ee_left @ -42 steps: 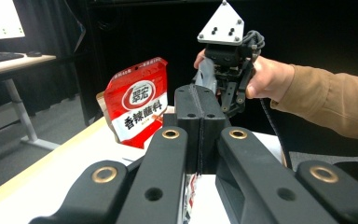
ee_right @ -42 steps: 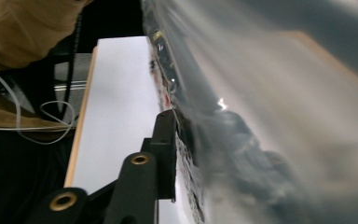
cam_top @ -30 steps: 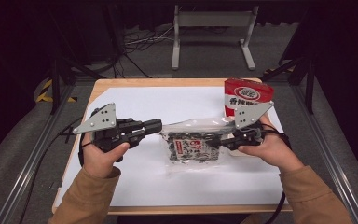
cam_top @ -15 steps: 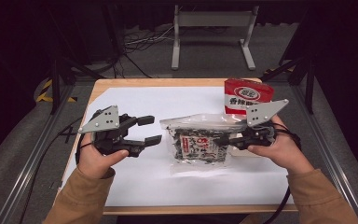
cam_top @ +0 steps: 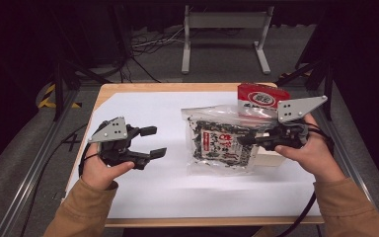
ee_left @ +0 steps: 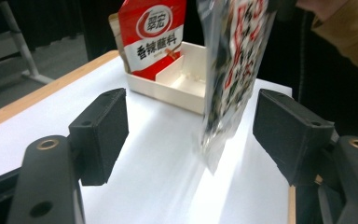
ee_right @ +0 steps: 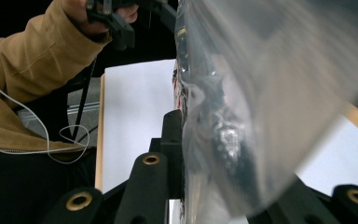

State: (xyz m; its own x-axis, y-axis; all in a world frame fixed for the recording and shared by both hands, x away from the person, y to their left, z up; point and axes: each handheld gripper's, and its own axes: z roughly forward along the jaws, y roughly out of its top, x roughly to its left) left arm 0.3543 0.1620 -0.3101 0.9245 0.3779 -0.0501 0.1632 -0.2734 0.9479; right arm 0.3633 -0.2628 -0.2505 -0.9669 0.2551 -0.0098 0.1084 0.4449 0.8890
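A clear bag of dark seaweed snack with a red and white label (cam_top: 219, 143) (ee_left: 230, 79) (ee_right: 242, 116) hangs tilted above the white sheet. My right gripper (cam_top: 244, 139) (ee_right: 200, 154) is shut on its right edge. My left gripper (cam_top: 154, 142) (ee_left: 198, 130) is at the table's left, well clear of the bag. Its jaws have just been opening and stand wide apart with nothing between the pads. A red pouch (cam_top: 261, 98) (ee_left: 156, 37) stands in a white divided box (cam_top: 269, 158) (ee_left: 177, 88) behind the bag.
A white sheet (cam_top: 143, 108) covers most of the wooden table. The other hand and the left gripper (ee_right: 112, 18) appear far off in the right gripper view. A cable trails off the table's front left edge, and a metal stand is on the floor beyond.
The left gripper let go of the bag's left edge, opened wide and drew back to the left. The right gripper lifted the bag and carried it a little to the right.
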